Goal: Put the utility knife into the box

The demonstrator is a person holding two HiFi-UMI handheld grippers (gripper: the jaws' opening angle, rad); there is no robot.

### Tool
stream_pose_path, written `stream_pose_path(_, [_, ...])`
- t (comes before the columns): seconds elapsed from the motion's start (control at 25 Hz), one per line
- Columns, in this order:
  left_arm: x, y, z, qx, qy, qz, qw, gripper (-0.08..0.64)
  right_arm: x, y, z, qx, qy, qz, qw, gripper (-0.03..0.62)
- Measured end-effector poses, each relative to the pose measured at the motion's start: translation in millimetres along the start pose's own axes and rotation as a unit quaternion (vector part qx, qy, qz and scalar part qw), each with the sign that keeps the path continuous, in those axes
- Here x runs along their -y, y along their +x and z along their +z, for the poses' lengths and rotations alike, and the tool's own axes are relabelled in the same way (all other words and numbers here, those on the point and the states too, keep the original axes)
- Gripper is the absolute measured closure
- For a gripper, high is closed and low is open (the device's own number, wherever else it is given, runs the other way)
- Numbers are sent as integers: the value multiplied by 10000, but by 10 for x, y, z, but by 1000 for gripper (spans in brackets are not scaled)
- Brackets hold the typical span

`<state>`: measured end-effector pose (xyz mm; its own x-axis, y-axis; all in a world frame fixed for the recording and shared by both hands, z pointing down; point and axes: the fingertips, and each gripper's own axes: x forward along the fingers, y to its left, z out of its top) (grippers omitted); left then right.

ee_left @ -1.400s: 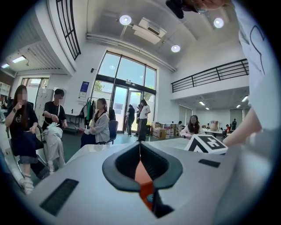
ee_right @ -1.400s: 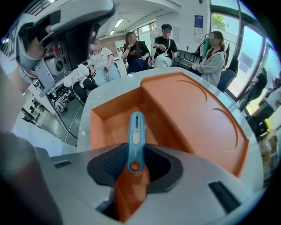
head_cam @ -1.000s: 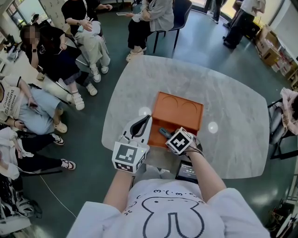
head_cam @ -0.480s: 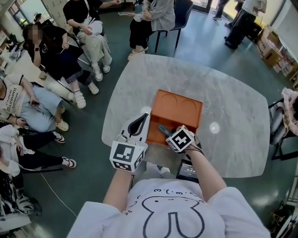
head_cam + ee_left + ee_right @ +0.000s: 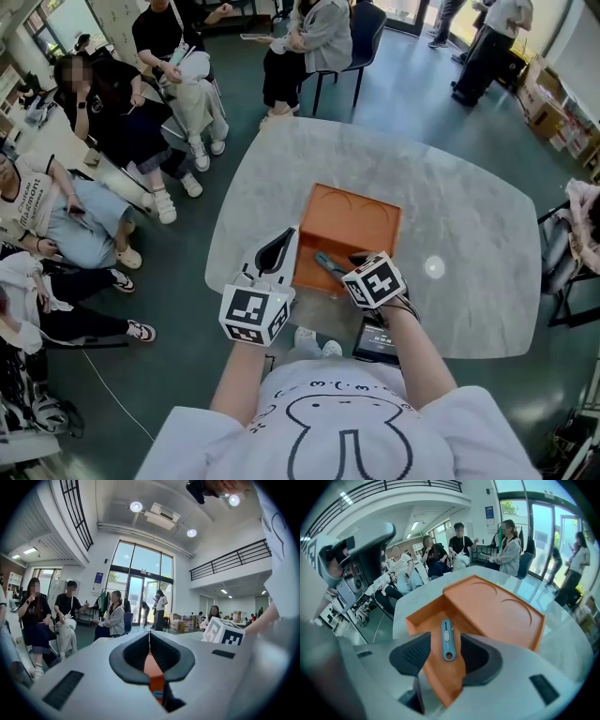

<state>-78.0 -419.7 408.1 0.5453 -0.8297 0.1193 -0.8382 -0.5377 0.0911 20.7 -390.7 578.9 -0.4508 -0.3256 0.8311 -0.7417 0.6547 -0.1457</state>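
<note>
Starting on the left: our left gripper (image 5: 293, 235) sits at the left edge of the orange box (image 5: 352, 217). In the left gripper view its fingers are pressed together with a thin orange strip caught between them. We read that as the box's left wall being pinched to steady it, though we can't be totally sure.

Moving right, the box sits near the middle of the marble worktop (image 5: 469, 216). The utility knife (image 5: 328, 265) is lying flat on the floor of its open near compartment. Its long axis runs from the near side toward the far side, with the loop end toward us.

On the right, our right gripper (image 5: 353, 262) hangs over that compartment, angled steeply down. Its fingers have just been opening and are now spread wide. In the right gripper view the knife shows in the gap between the two pads, lined up with the way the gripper points, but it's down on the box floor and neither pad touches it.

So the right hand is clearly the nearer one, the knife sits straight below its spread fingers, and the drop looks done to us. The next bit is probably just lifting clear without clipping the near wall.
</note>
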Motion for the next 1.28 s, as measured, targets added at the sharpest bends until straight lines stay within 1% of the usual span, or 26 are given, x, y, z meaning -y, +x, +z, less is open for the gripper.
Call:
stream_pose_path(0.2, [117,-21,117,121,122,-88,9998,545,-42,-281,132,481,179,-76,9987,393])
stream_pose_path(0.44, [190,-24,220,266,188,-185,9993,545,-110,-624,276,1047,148,-225,9941,394])
stream_pose_path(0.6, [285,0,283,355,246,-307,9986,545,-146,-898,365,1537,129,-256,9877,425])
stream_pose_path(0.68, [338,25,316,404,289,-377,9981,545,-142,-1054,439,1840,148,-274,9824,446])
stream_pose_path(0.76, [390,42,351,443,327,-435,9975,545,-127,-1223,515,2145,112,-350,9760,487])
stream_pose_path(0.84, [440,56,398,498,354,-483,9970,545,-113,-1384,581,2394,20,-440,9699,524])
stream_pose_path(1.0, [520,52,492,632,421,-571,9955,545,-155,-1648,693,2915,-152,-512,9551,570])
stream_pose_path(1.12, [572,39,548,710,467,-599,9946,545,-211,-1837,771,3323,-152,-443,9420,581])
stream_pose_path(1.28, [609,9,591,775,538,-622,9936,545,-278,-2030,860,3739,-305,-403,9261,581])
